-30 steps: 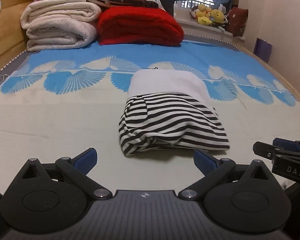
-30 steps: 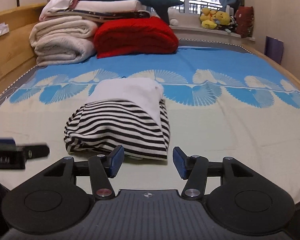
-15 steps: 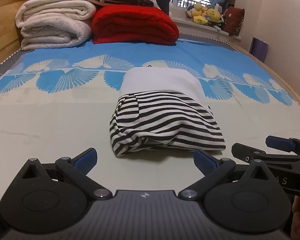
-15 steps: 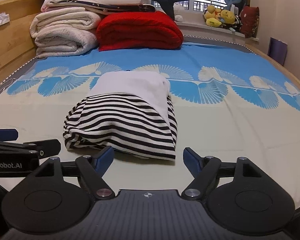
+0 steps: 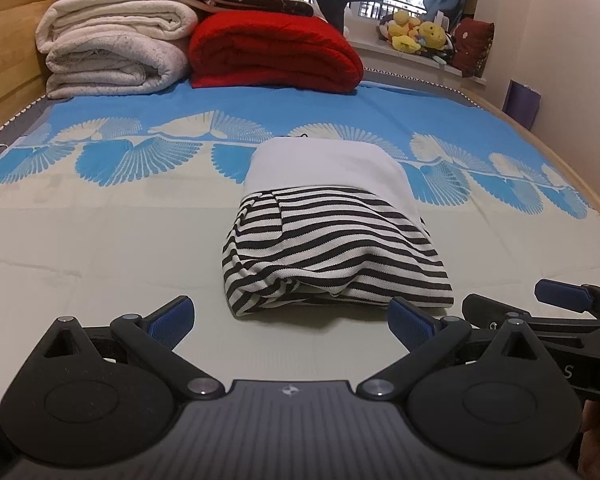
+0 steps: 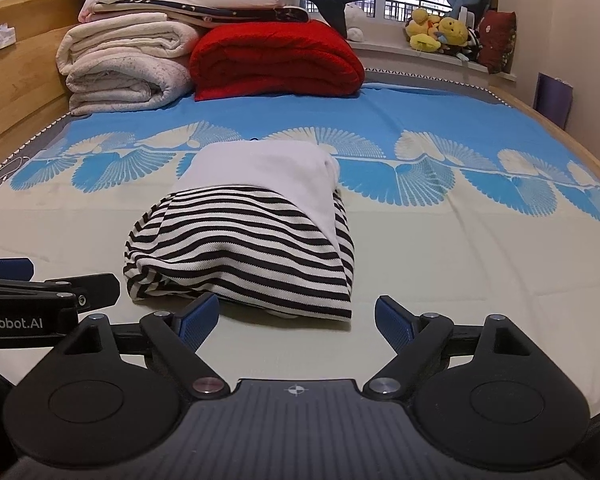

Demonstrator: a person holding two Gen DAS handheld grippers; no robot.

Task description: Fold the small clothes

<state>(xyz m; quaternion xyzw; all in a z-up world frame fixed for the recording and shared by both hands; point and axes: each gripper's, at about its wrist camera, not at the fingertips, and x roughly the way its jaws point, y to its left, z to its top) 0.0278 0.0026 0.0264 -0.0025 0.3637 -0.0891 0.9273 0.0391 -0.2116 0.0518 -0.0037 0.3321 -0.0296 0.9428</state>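
Lying folded on bed (image 5: 100,248): striped garment (image 5: 332,256); left tool (image 5: 292,320) released, right tool (image 6: 296,318) opening, empty.

L-wrist cam: sitting low, looking forward-down, close to the folded striped garment (image 5: 332,252), centred | R-wrist cam: same height, facing same way, garment (image 6: 244,248) sitting left of centre | overlap: both seeing garment, red blanket (image 5: 272,56) behind it

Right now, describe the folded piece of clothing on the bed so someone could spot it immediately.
Start at the bed with its blue fan-patterned cover. In the middle, nearer than the red blanket, lies the folded garment. It alone has black-and-white stripes, under a plain white panel.
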